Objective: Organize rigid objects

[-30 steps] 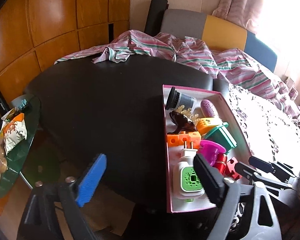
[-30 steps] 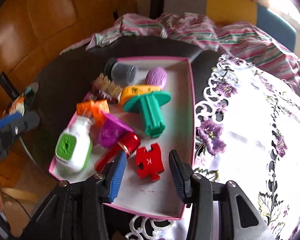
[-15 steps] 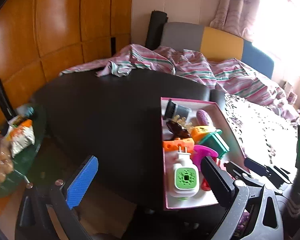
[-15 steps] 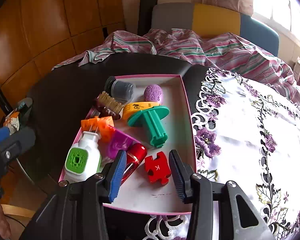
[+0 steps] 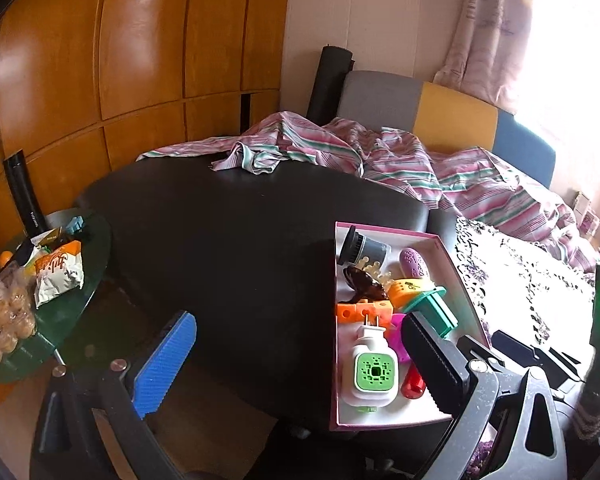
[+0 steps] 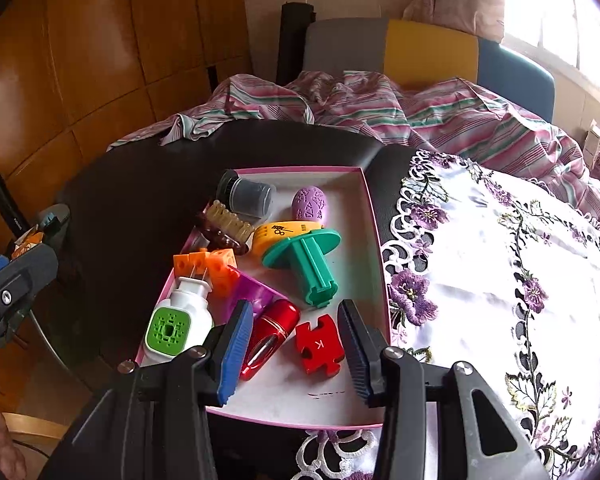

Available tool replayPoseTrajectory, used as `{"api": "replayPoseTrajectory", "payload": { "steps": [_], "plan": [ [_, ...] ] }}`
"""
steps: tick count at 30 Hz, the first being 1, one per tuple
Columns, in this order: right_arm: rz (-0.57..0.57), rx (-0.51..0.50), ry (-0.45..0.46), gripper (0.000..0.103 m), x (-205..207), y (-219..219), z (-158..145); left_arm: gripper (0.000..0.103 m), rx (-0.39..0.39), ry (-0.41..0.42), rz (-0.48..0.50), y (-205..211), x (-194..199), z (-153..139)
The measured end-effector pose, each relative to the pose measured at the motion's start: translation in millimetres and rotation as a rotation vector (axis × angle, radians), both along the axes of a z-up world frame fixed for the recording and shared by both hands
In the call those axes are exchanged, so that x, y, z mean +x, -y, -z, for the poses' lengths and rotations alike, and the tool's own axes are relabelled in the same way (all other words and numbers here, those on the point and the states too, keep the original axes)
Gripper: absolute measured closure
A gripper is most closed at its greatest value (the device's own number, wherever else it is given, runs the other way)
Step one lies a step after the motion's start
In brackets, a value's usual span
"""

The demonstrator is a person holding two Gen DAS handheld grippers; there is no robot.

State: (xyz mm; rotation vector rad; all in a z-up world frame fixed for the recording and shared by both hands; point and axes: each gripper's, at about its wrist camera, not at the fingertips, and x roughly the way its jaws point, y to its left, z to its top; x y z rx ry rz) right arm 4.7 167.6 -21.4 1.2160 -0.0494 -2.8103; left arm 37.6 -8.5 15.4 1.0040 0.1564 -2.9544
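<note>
A pink-rimmed white box on the black table holds several items: a white-and-green plug, an orange block, a teal spool, a red tube, a red puzzle piece, a purple egg and a grey jar. My right gripper hovers above the box's near end, open, with nothing pressed between its pads. My left gripper stands wide open at the table's near edge, left of the box, and holds nothing.
A white embroidered cloth covers the table right of the box. A striped cloth is piled at the far side before a chair. A glass side table with snack bags stands at the left.
The left gripper's jaws have spread wider, and it has lifted and drawn back, so more of the room shows. The right gripper has tilted up slightly with its jaws unchanged.
</note>
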Motion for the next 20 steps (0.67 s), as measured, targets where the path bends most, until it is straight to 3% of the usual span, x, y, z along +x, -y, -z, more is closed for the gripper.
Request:
{"api": "replayPoseTrajectory", "payload": {
  "steps": [20],
  "plan": [
    [-0.014,-0.005,0.003,0.059,-2.4,2.4,2.1,0.003,-0.013,0.019,0.031,-5.1,-2.9,6.9]
  ]
}}
